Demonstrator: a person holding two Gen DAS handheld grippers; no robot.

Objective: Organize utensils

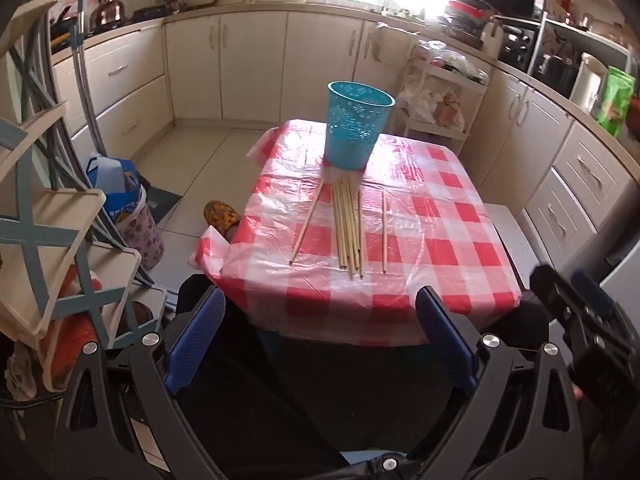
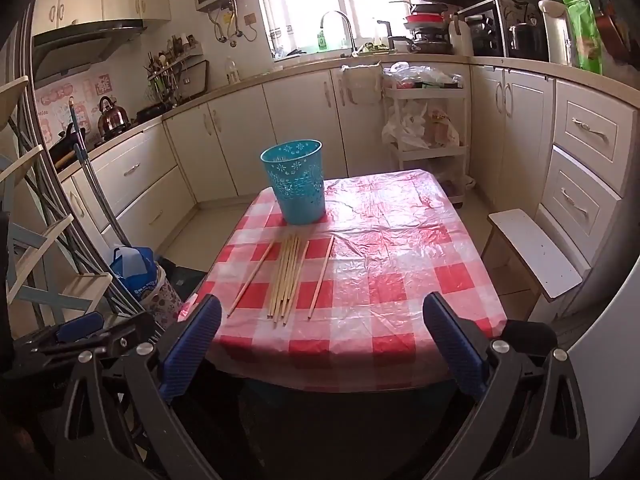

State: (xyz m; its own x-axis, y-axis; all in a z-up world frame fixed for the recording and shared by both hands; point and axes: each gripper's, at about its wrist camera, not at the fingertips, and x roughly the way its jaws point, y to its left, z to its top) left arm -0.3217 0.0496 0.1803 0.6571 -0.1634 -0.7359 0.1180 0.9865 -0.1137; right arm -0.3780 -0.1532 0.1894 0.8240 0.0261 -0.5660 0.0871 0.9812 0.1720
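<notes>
Chopsticks: wooden chopsticks (image 1: pixel 349 229) lie flat on the table ahead of both grippers, a tight bunch in the middle with loose ones apart on either side, their far ends near the basket.
Basket: a teal perforated basket (image 1: pixel 357 126) stands upright just beyond the chopsticks, further from the grippers.
Table: its red-and-white checked cover (image 2: pixel 404 280) shines under clear plastic.
Left gripper: the left gripper (image 1: pixel 320 340) hangs short of the table's near edge, jaws spread wide, nothing between them.
Right gripper: the right gripper (image 2: pixel 320 344) also sits before the near edge, jaws wide apart and empty.
Stool: a white stool (image 2: pixel 532 252) stands right of the table.
</notes>
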